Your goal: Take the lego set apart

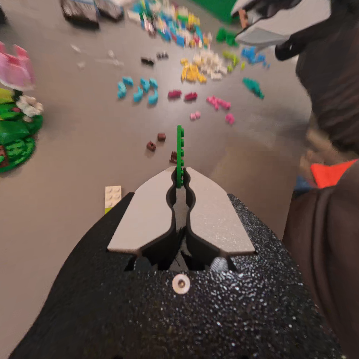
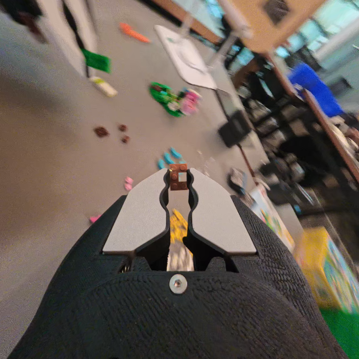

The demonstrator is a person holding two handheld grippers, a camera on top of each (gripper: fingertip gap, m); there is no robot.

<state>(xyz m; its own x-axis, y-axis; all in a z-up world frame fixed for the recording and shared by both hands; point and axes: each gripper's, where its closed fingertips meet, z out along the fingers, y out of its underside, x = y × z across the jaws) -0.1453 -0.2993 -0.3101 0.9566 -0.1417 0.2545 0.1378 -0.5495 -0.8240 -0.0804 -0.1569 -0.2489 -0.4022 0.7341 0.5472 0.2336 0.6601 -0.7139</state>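
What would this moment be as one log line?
left hand-held gripper: shut on green plate | right hand-held gripper: shut on brown plate

Far brick piles (image 1: pixel 174 25) are smeared by blur; lego set (image 1: pixel 15 108) is cut off at left edge; bg shelving (image 2: pixel 281 136) is blurred.

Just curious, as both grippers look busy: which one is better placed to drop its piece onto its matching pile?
Probably the left gripper. Its thin green studded plate points towards the loose green bricks ahead, while the right gripper's small brown plate faces away from the small brown pieces.
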